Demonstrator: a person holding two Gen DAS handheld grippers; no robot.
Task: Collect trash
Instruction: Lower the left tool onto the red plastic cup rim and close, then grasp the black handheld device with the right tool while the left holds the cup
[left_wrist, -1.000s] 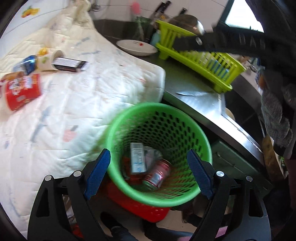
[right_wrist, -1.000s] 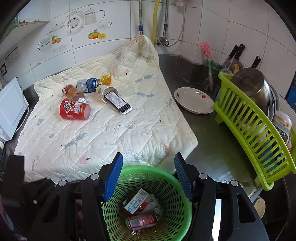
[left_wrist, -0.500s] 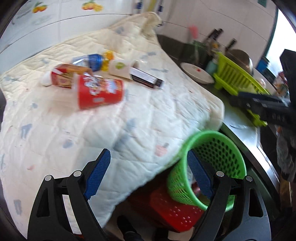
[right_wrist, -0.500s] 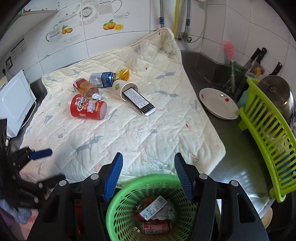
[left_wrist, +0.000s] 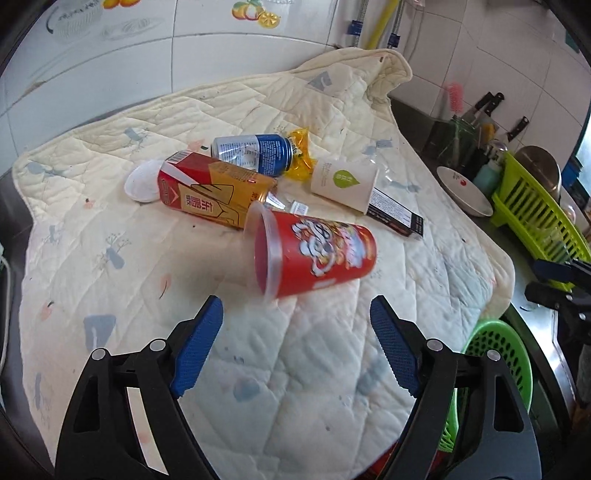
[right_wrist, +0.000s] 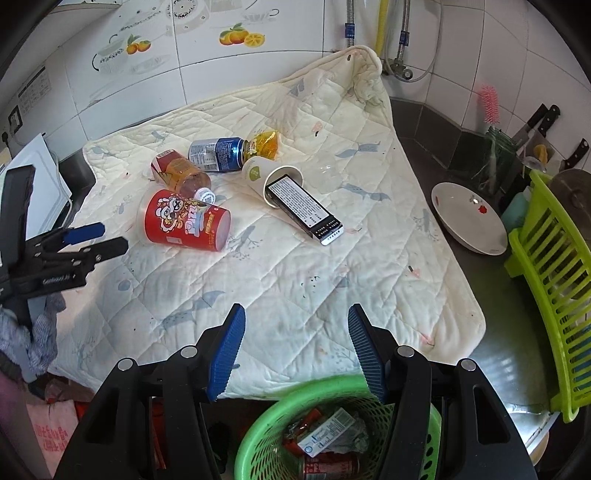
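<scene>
A red snack cup (left_wrist: 317, 254) lies on its side on the cream quilt (left_wrist: 295, 369), just beyond my left gripper (left_wrist: 295, 314). That gripper's jaws are closing with nothing between them. Behind the cup lie a red-orange drink carton (left_wrist: 214, 188), a blue can (left_wrist: 255, 151), a yellow wrapper (left_wrist: 299, 151) and a paper cup (left_wrist: 343, 182) with a black box (left_wrist: 397, 216) sticking out. My right gripper (right_wrist: 295, 317) stands open and empty above the green basket (right_wrist: 258, 443), which holds a can and cartons.
A white plate (right_wrist: 469, 218) and a lime dish rack (right_wrist: 554, 277) stand on the steel counter to the right, with knives and a pink brush behind. A white lid (left_wrist: 142, 181) lies by the carton. Tiled wall at the back.
My left gripper swung from above the green basket to over the quilt, facing the red snack cup. The right gripper drifted left along the quilt's front edge, its jaws unchanged.
</scene>
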